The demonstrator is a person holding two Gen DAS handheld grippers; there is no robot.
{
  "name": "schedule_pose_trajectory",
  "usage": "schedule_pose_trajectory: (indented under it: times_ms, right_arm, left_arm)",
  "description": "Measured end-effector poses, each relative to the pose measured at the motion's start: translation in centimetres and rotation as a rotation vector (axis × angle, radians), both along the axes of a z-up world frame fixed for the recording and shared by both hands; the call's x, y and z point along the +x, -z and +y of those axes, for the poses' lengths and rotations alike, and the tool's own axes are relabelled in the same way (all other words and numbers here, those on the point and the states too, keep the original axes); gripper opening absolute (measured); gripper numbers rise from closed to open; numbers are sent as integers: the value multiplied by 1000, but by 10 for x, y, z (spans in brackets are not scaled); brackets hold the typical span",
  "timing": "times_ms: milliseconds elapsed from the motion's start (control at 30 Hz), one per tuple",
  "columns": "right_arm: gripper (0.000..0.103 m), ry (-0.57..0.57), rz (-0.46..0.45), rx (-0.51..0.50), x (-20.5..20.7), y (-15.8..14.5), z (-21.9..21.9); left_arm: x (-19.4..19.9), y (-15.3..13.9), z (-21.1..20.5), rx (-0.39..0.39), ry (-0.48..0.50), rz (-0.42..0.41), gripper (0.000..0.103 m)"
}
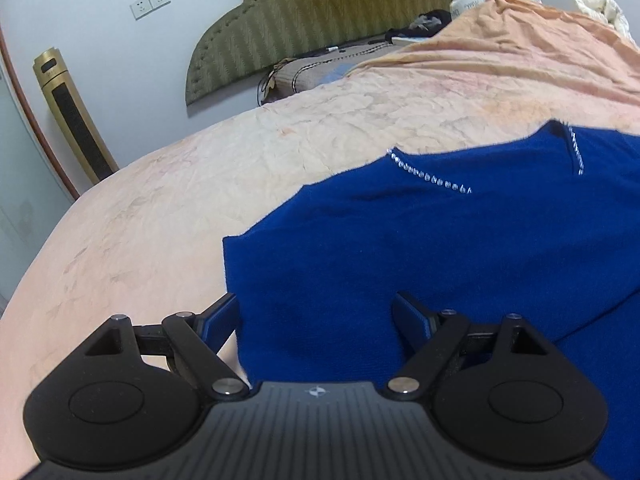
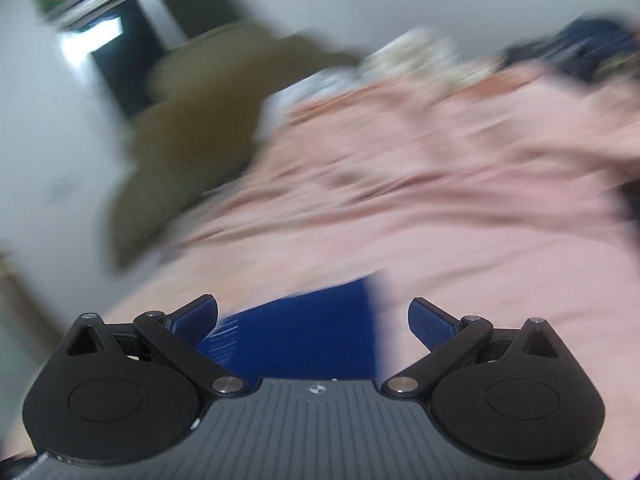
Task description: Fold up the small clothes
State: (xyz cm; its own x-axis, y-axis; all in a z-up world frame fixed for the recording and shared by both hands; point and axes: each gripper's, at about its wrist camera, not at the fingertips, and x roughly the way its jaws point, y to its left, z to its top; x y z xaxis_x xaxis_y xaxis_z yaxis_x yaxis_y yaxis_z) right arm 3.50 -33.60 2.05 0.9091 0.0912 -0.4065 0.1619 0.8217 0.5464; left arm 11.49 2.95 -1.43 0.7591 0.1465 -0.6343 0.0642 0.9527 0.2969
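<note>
A dark blue knit sweater [image 1: 420, 248] with a line of small silver stones at its neck lies flat on a pink bedspread [image 1: 180, 184]. My left gripper [image 1: 318, 312] is open, low over the sweater's near left edge, one finger off the cloth and one over it. In the right wrist view, which is blurred by motion, my right gripper [image 2: 314, 316] is open above a corner of the blue sweater [image 2: 312, 328] on the pink bedspread [image 2: 440, 220]. Neither gripper holds anything.
An olive padded headboard [image 1: 320, 12] stands against the white wall at the back. A gold tower fan [image 1: 72, 116] stands at the left by the bed's edge. Pillows and dark items [image 1: 428, 24] lie at the bed's head.
</note>
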Motion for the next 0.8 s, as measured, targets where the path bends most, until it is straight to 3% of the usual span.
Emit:
schedule_pose_trajectory:
  times_ms: [133,167,233,300,333,433,500,600,667,800]
  right_arm:
    - [102,-253,86,151,32,22,18]
    - [102,-256,126,141,40,29,20]
    - [94,-152,204,71,45,35,21]
    - [103,-102,149,36,38,22,25]
    - [103,-102,120,9,36,15,30]
    - [103,-223,91,-52,44,3,53]
    - [103,-289,151,-55,57,10,68]
    - [95,-207,287,-147,66,26,76]
    - [102,-196,255,-173,53,18,80]
    - [103,-215,169,-226,17,-6,93]
  left_arm:
    - [-7,-9,0,-17,-22,-13,84]
    - [-10,-11,0,-22,-23,-18,84]
    - [-15,-16,1,-35,-28,-19,84]
    - [-18,-18,1,-48,-25,-4,84]
    - [-18,-18,1,-56,-24,3,84]
    - [-20,-16,1,-81,-32,19,84]
    - [-22,-14,1,-101,-46,38,84]
    - [-28,-15,4,-136,-47,55,84]
    - [-33,-16,4,-137,-46,55,84]
    - [-43,-18,4,-153,-42,61,84]
